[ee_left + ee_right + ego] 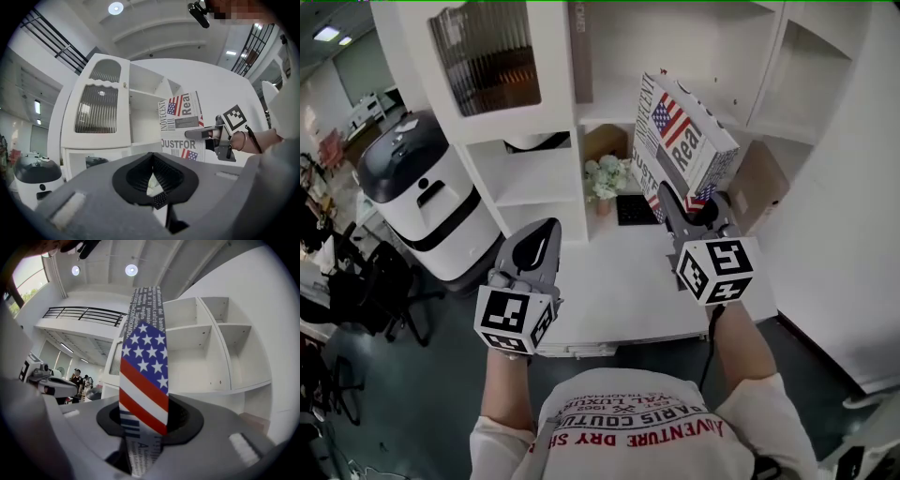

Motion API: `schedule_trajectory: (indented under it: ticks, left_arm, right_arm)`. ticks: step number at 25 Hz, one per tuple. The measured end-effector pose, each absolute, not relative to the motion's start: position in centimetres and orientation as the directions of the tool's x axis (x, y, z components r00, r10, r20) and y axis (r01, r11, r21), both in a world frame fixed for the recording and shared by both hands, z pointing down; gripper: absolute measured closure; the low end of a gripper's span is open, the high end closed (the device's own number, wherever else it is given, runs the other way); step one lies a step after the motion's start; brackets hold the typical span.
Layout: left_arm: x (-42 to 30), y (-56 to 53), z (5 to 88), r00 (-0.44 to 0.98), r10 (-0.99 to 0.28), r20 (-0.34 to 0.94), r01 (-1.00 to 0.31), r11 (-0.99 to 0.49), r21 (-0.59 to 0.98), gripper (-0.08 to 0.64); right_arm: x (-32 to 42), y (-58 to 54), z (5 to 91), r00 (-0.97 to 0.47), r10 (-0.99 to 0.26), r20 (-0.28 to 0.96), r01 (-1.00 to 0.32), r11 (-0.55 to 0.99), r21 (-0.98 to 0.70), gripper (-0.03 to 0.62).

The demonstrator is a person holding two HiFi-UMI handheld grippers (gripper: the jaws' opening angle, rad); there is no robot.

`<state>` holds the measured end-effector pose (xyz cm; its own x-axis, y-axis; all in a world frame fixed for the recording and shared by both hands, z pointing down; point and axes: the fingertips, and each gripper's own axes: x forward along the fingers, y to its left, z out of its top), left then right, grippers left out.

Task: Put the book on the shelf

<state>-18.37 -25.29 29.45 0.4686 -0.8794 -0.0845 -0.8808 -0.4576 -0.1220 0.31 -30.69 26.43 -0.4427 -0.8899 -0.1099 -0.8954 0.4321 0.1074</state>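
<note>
The book (680,141), a thick volume with newspaper print and American flags on its cover, is held up in the air in front of the white shelf unit (694,66). My right gripper (692,217) is shut on its lower edge. In the right gripper view the book (143,371) stands on edge between the jaws of that gripper (143,427), with open shelf compartments (197,338) behind it. My left gripper (546,234) hovers over the table's left part with its jaws together and nothing in them. The left gripper view shows its own tips (152,180), the book (180,126) and the right gripper (213,133).
A white table (609,291) lies below both grippers. A small vase of flowers (605,178) and a black pad (635,208) sit at its back. A cabinet door with ribbed glass (487,56) is at the upper left, a white-and-black machine (417,187) at the left, and a cardboard box (759,187) at the right.
</note>
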Motion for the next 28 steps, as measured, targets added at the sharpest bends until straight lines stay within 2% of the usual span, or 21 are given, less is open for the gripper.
schedule_trajectory:
  ticks: [6,14,28]
  left_arm:
    - [-19.8,-26.9,27.9,0.579,-0.809,-0.099,-0.812,-0.562,-0.153,0.557]
    - [-21.1,-29.0,27.5,0.592,-0.8,-0.101,-0.804,-0.575,-0.152,0.557]
    - [-21.0,-36.3,27.3,0.513,-0.852,-0.108,-0.855,-0.496,-0.151,0.557]
  right_arm:
    - [-1.2,-31.6,20.5,-0.318,-0.936,-0.152,-0.942,0.295,0.158,0.439]
    - [-2.9,-37.1,15.0,-0.244,-0.958,-0.151,-0.939,0.195,0.284,0.437]
    - [-5.2,-51.9,15.0,-0.256,-0.966,-0.014,-0.918,0.239,0.315,0.437]
